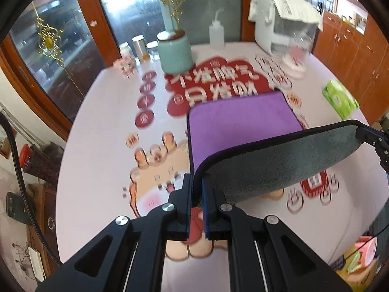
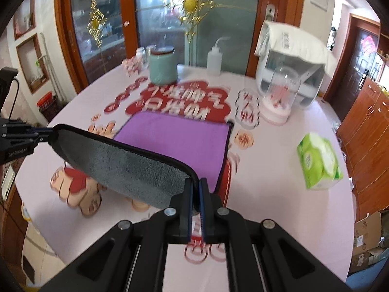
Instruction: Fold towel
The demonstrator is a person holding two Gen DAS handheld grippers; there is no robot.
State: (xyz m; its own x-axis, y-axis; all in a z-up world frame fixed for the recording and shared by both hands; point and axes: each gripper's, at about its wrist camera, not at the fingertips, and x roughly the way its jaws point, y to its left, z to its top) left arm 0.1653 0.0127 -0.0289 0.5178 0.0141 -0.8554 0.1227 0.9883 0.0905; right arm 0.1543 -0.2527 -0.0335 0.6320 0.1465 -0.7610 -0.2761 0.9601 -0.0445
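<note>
The towel (image 1: 243, 119) is purple on top and grey underneath, with a dark hem; it also shows in the right wrist view (image 2: 175, 136). Its far part lies flat on the table. Its near edge is lifted and curls over, showing the grey side (image 1: 279, 160) (image 2: 126, 168). My left gripper (image 1: 197, 185) is shut on the near left corner. My right gripper (image 2: 196, 185) is shut on the near right corner. Each gripper shows at the edge of the other's view, the right one (image 1: 372, 138) and the left one (image 2: 26, 136).
The round table (image 1: 97, 146) has a pink cloth with red printed patterns. At the back stand a teal jar (image 1: 173, 51), a squeeze bottle (image 1: 216, 34), several small jars (image 1: 138, 48), a white appliance (image 2: 291, 65) and a glass dome (image 2: 279, 92). A green tissue pack (image 2: 318, 160) lies right.
</note>
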